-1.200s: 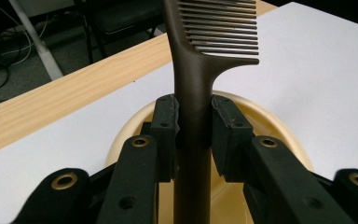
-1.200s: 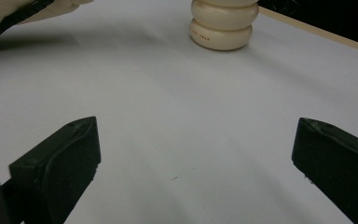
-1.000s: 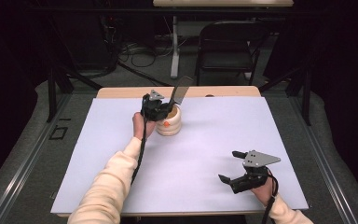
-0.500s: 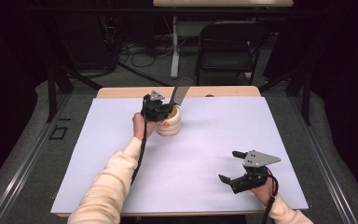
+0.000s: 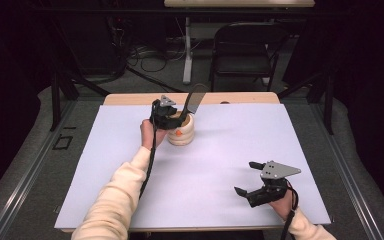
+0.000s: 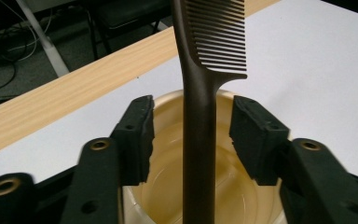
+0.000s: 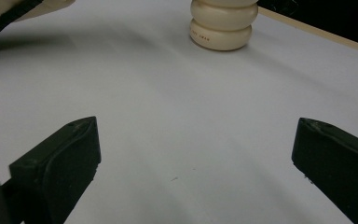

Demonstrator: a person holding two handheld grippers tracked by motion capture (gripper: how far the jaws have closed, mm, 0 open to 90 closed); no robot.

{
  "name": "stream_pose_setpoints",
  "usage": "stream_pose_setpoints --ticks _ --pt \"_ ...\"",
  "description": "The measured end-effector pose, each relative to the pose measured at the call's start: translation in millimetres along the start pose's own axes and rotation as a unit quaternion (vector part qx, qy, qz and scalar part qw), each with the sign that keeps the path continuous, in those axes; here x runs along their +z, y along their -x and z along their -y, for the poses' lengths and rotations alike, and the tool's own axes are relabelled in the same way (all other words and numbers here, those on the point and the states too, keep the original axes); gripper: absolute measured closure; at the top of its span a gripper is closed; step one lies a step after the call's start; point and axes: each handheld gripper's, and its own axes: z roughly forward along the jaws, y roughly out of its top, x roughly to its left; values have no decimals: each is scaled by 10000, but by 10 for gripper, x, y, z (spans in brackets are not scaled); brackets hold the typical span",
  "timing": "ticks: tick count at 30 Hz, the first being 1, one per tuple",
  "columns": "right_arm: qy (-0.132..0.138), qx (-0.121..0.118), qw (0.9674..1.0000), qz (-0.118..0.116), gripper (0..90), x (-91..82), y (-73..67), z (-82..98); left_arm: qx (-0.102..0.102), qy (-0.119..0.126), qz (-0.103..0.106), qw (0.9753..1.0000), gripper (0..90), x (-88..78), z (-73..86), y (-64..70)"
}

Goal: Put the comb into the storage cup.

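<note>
A white sheet (image 5: pixel 220 165) covers most of the desk (image 5: pixel 240 98), whose pale wood shows as a strip along the far edge; around it lie grey floor, dark curtains, a chair (image 5: pixel 242 47) and loose cables (image 5: pixel 150 55) behind. Near the far left part of the sheet stands a cream ribbed cup (image 5: pixel 181 131), and a dark comb (image 5: pixel 195 100) rises out of it, teeth upward, leaning to the right. The left gripper (image 5: pixel 172 119) sits at the cup's rim, and its jaws have just been opening: they stand released on either side of the comb's handle, with clear gaps, so the comb stands in the cup by itself. Set against the earlier frames, both hands sit where they were and the cup and comb have not shifted. The right gripper (image 5: pixel 247 179) rests low over the near right part of the sheet, well apart from the cup, its jaws spread wide with nothing between them. The left gripper view brings out what the high view cannot: the comb's (image 6: pixel 200 130) handle running down into the glossy inside of the cup (image 6: pixel 168 186), and both pads (image 6: pixel 137 135) clear of it. The right gripper view shows the cup's (image 7: pixel 221 23) stacked rings from the side with small print low on its wall, too small to read, and a cream sleeve (image 7: pixel 23 9) at the top left.
</note>
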Motion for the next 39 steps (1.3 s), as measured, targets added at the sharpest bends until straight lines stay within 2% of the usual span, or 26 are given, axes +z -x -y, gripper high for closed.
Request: stream_pose_setpoints --ticks 6,14,17,24,30,39 --pt "4 1 10000 -3 7 1 1 1 -8 28 -40 10000 360 -56 -37 9" --pt "3 5 10000 -5 7 3 2 1 68 -105 22 9999 177 -142 -71 39" --pt "2 7 10000 -3 7 3 1 0 68 -73 26 9999 150 -176 -79 46" --pt "4 10 10000 -5 7 1 -2 -2 65 -265 146 9995 27 -245 -87 55" --pt "11 -6 10000 -6 7 -2 -3 -6 148 -264 97 9995 4 -333 -76 99" --pt "-1 1 10000 -5 7 -2 -3 -6 127 -151 85 9998 3 -458 -25 140"
